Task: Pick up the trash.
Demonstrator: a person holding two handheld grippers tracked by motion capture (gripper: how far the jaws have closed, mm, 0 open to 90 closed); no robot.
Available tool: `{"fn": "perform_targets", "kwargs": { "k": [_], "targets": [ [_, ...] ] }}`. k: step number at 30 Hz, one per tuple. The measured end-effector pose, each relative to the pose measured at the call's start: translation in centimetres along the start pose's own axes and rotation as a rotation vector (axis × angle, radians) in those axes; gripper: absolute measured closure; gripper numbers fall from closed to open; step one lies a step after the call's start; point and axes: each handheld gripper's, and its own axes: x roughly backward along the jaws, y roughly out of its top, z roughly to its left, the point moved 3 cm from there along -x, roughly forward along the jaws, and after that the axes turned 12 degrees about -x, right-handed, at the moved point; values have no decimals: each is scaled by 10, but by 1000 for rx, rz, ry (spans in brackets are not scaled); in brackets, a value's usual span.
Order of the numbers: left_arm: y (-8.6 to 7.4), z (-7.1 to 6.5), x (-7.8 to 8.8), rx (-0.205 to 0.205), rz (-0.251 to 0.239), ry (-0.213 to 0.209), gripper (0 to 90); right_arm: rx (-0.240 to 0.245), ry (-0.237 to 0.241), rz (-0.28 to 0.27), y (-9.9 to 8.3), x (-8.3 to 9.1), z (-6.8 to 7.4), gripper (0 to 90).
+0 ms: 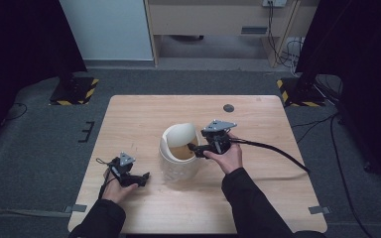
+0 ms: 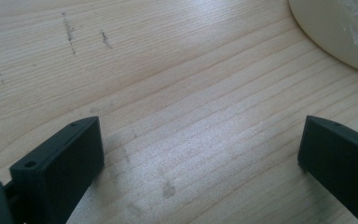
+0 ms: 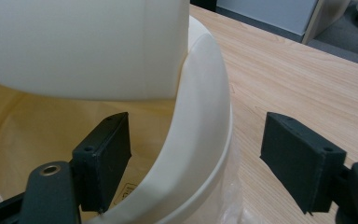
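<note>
Cream plastic bin with a swing lid, sitting upright just right of the frame's middle in the high view, on the pale wood table. Long axis straight up, lid tipped back so the opening faces the right side of the frame, toward the right gripper.

Right gripper spread wide, straddling the bin's rim: one jaw inside the opening, the other outside over the table. Gap visible on the outer side, so not clamped yet; inner jaw close to the rim, can't tell if touching. Nothing actually gripped. Right hand just right of the bin in the high view, wrapped around the gripper body, pointing it roughly level and leftward into the opening, forearm coming up from the bottom edge at a slant. Cable trailing off to the right across the table.

Left gripper at lower left of the high view, well apart from the bin, aimed right toward it. Jaws wide apart in the left gripper view, just bare wood grain between them, holding nothing. Edge of the bin peeking in at the upper right there. Left hand low over the table.

Thin clear plastic film beside the bin's wall, bottom of the right gripper view.
</note>
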Motion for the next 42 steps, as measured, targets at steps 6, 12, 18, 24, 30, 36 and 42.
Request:
{"fn": "perform_targets", "kwargs": {
  "k": [6,12,18,24,30,36,42],
  "targets": [
    [0,0,0,0,0,0,0,13,13,-16,2,11,2,239],
    [0,0,0,0,0,1,0,20,31,-37,4,25,5,235],
    [0,0,0,1,0,1,0,40,25,-57,7,42,6,241],
    [0,0,0,1,0,1,0,46,34,-83,9,59,5,242],
    [0,0,0,1,0,1,0,35,14,-91,1,75,-7,262],
    [0,0,0,1,1,1,0,39,-4,-81,-15,95,-19,299],
    [0,0,0,2,0,2,0,21,-27,-53,-35,107,-31,320]
  ]
}}
